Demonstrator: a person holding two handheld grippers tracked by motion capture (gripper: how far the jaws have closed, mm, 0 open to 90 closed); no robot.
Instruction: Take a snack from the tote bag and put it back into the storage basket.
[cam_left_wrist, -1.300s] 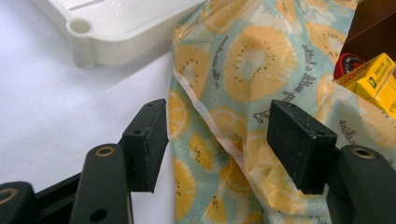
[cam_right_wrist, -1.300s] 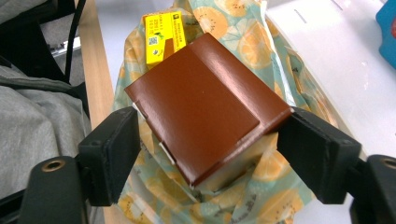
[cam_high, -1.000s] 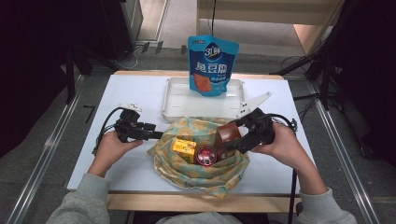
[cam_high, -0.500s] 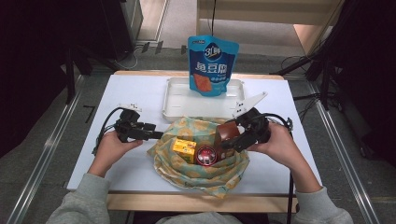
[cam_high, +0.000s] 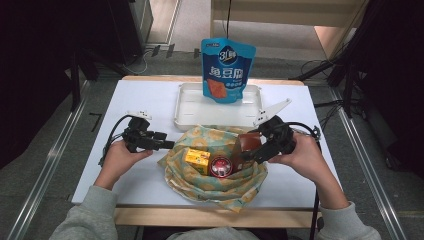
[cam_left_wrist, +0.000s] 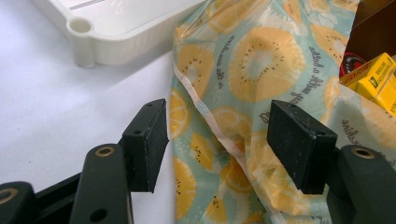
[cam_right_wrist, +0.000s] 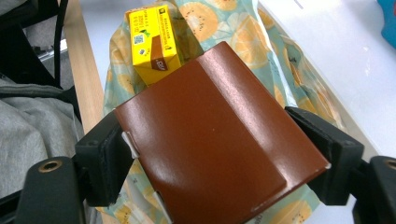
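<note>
A kiwi-print cloth (cam_high: 215, 181) lies bunched at the table's front centre. On it sit a yellow carton (cam_high: 197, 161) and a round red tin (cam_high: 220, 166). My right gripper (cam_high: 251, 151) is shut on a glossy brown box (cam_high: 248, 143) at the cloth's right side. In the right gripper view the brown box (cam_right_wrist: 219, 135) spans both jaws, with the yellow carton (cam_right_wrist: 152, 39) beyond it. My left gripper (cam_high: 166, 145) is open at the cloth's left edge. In the left gripper view the cloth's hem (cam_left_wrist: 224, 140) lies between the spread jaws, untouched.
A white tray (cam_high: 190, 107) stands behind the cloth, with a blue snack pouch (cam_high: 227, 70) upright at its far side. The tray's corner (cam_left_wrist: 88, 32) is just ahead of the left gripper. Bare white tabletop (cam_high: 145, 100) lies to the left.
Hardly anything. The right gripper keeps hold of the brown box and has only wavered slightly over the cloth. The left gripper stays where it was.
</note>
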